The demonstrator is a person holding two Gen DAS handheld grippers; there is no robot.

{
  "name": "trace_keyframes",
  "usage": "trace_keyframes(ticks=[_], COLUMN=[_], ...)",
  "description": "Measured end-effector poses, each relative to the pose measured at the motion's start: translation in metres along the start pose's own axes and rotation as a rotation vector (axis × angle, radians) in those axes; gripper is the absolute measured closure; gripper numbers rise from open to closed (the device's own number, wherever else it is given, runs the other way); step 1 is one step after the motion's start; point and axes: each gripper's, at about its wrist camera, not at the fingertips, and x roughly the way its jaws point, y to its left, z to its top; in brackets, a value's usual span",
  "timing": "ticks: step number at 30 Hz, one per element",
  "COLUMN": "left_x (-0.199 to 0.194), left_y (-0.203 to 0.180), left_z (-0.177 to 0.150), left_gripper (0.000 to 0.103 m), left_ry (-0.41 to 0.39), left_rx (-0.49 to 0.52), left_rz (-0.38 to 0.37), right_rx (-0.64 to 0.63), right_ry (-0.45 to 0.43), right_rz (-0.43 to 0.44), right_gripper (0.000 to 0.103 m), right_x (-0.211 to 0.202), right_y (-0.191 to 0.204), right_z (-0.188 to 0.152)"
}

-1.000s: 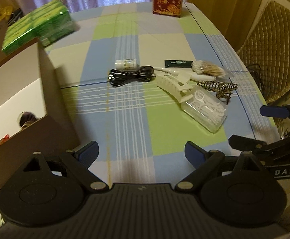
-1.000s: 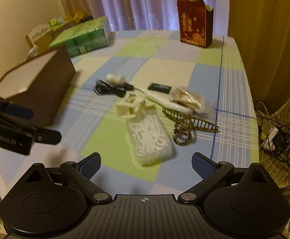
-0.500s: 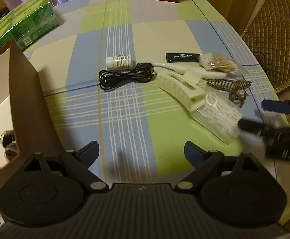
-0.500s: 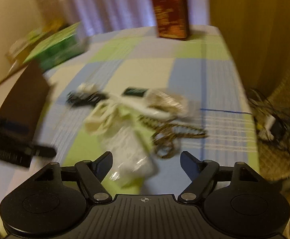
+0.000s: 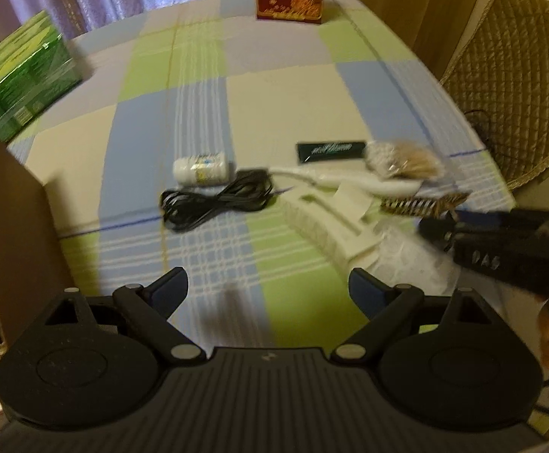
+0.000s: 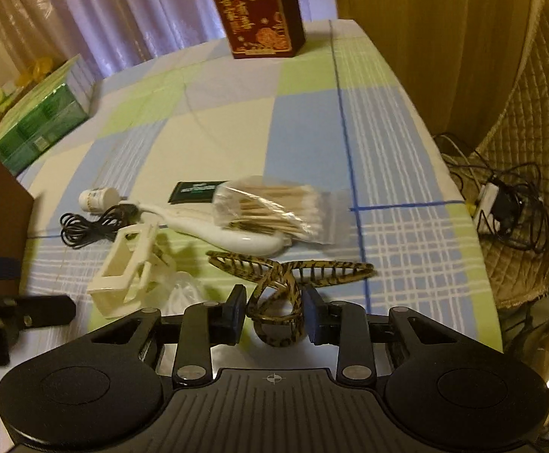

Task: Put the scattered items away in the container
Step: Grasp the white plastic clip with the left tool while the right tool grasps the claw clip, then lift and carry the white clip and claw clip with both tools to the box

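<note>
Your right gripper (image 6: pixel 273 315) has its two pads around the loop end of the striped hair clip (image 6: pixel 289 275). The pads sit right beside the loop, one on each side, but you cannot tell if they are squeezing it yet. The clip lies on the table (image 6: pixel 312 143).

Your left gripper (image 5: pixel 268 288) is wide apart and holds nothing. It hangs over the cloth, near the black cable (image 5: pixel 214 204).

Just past the clip are the white clip (image 6: pixel 131 268), a clear bag of white picks (image 6: pixel 184 290), the long white tool (image 6: pixel 233 232), the bag of swabs (image 6: pixel 274 207), the dark packet (image 6: pixel 195 190) and the small bottle (image 6: pixel 97 198).

The brown box (image 5: pixel 14 234) stands at the left edge. You can see a few small things low inside it, but not what they are.

So most of the job is left. Every item here is still out on the table. The striped clip looks like the one to go next.
</note>
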Motion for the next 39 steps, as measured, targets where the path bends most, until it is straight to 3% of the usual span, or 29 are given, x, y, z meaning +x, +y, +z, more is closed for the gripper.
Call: trace_keyframes(ticks=[7, 10, 11, 13, 14, 17, 23, 28, 30, 32, 33, 34, 37, 39], left_x=[0.02, 0.038, 0.043, 0.05, 0.052, 0.052, 0.037, 0.022, 0.019, 0.019, 0.021, 0.023, 0.036, 0.044], left_y=[-0.016, -0.022, -0.022, -0.017, -0.014, -0.005, 0.014, 0.022, 0.021, 0.018, 0.015, 0.013, 0.004, 0.004], left_z=[0.02, 0.025, 0.025, 0.025, 0.025, 0.02, -0.01, -0.041, -0.046, -0.045, -0.042, -0.039, -0.03, -0.028], left_gripper=[0.017, 0.034, 0.044, 0.053, 0.065, 0.075, 0.078, 0.077, 0.06, 0.056, 0.056, 0.055, 0.056, 0.065], left_ry=[-0.007, 0.022, 0.033, 0.036, 0.04, 0.046, 0.03, 0.062, 0.058, 0.031, 0.027, 0.023, 0.015, 0.027], left_rx=[-0.014, -0.035, -0.046, -0.085, -0.101, -0.124, -0.116, -0.095, -0.097, -0.093, -0.093, -0.096, -0.088, -0.095], left_rz=[-0.092, -0.116, -0.117, -0.137, -0.147, -0.162, -0.122, -0.117, -0.108, -0.094, -0.091, -0.093, -0.052, -0.035], right_rx=[0.019, 0.029, 0.031, 0.036, 0.037, 0.033, 0.004, -0.018, -0.016, -0.008, -0.007, -0.01, -0.018, -0.013], right_ry=[-0.004, -0.007, -0.008, -0.009, -0.01, -0.008, 0.01, 0.038, 0.039, 0.036, 0.025, 0.006, 0.004, 0.012], right_rz=[-0.037, -0.041, -0.041, -0.041, -0.041, -0.041, -0.034, -0.027, -0.022, -0.026, -0.039, -0.044, -0.057, -0.071], right_gripper=[0.069, 0.069, 0.069, 0.069, 0.069, 0.069, 0.069, 0.068, 0.068, 0.053, 0.022, 0.014, 0.014, 0.018], right_x=[-0.007, -0.009, -0.01, -0.011, -0.012, -0.012, -0.014, -0.02, -0.021, -0.02, -0.02, -0.02, -0.015, -0.011], right_y=[-0.016, -0.019, -0.02, -0.022, -0.022, -0.022, -0.021, -0.023, -0.024, -0.024, -0.024, -0.023, -0.02, -0.019], right_z=[-0.002, -0.004, -0.004, -0.005, -0.005, -0.005, -0.007, -0.012, -0.013, -0.013, -0.013, -0.012, -0.009, -0.008])
